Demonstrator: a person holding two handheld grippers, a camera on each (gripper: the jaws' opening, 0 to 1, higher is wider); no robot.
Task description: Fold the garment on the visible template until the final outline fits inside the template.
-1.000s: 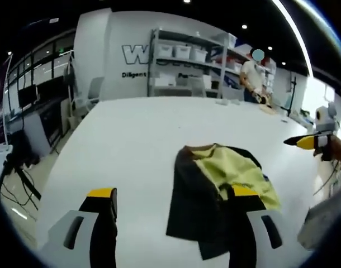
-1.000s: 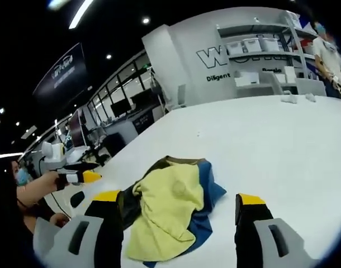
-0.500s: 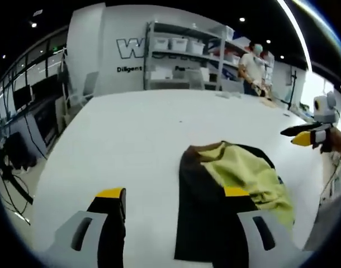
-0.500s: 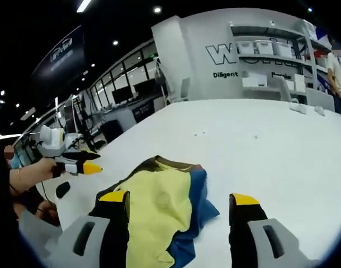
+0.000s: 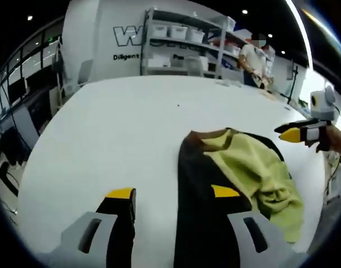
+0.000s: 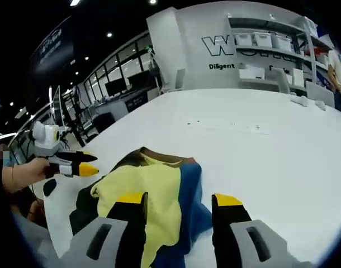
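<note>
One garment (image 5: 232, 173) lies crumpled on the big white table (image 5: 120, 128), toward the near edge, just ahead of both grippers. From the left gripper view its near side is a dark, almost black panel running toward the camera, with a brown collar band at the far end and a yellow-green panel bunched in folds on the far right. In the right gripper view the same garment (image 6: 154, 184) shows a wide yellow panel in the middle, a blue panel along its right side, dark cloth on the left and the brown collar at the far end. No template outline can be made out on the table.

The white table (image 6: 271, 145) has a plain, matte top that stretches far back, with a few small specks on it. Beyond it stands a white wall with large dark lettering (image 5: 123, 36) and a metal shelving rack (image 5: 187, 47) holding pale storage bins. A person (image 5: 254, 58) stands at the far right by the rack. Desks with monitors (image 6: 117, 86) line the left side of the room under small ceiling lights.

The left gripper (image 5: 173, 195) hangs low over the near part of the table with its yellow-tipped jaws spread wide, the right jaw over the dark cloth, nothing clamped. The right gripper (image 6: 179, 201) hovers over the garment's yellow and blue panels, jaws apart at a narrower gap and holding nothing.
</note>
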